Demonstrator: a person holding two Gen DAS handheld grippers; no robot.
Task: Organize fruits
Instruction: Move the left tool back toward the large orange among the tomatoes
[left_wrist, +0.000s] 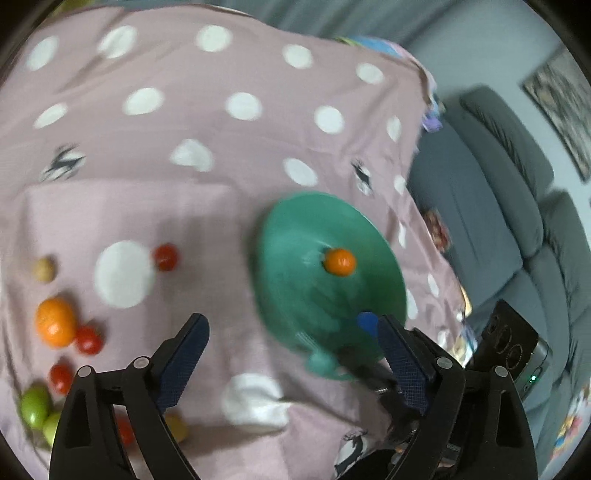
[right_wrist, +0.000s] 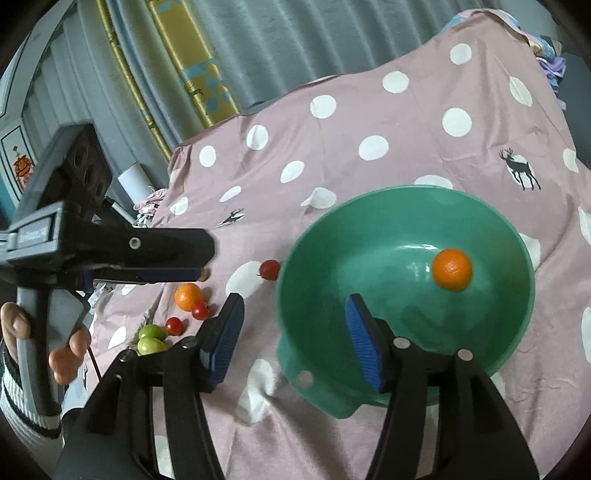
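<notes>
A pink bedspread (right_wrist: 369, 122) with white dots covered the whole work surface. On it sat a green bowl (right_wrist: 373, 236), holding a single small orange (right_wrist: 452, 269) near its middle. The right gripper (right_wrist: 291, 332) hovered at the bowl's near rim with its blue-padded jaws spread wide and nothing between them. The left gripper (left_wrist: 291, 354) was also wide open and empty, above bare cloth just beside the bowl. To the left of the bowl, well apart from it, the other fruits lay loose on the cloth: a bigger orange (left_wrist: 55, 322), two green fruits (right_wrist: 150, 339), several small red tomatoes (left_wrist: 165, 257), a pale brownish fruit (left_wrist: 44, 268) and a yellowish one partly hidden behind the left gripper. Judging by this, the sorting had barely begun: one fruit was in, and nearly all remained to be gathered.
</notes>
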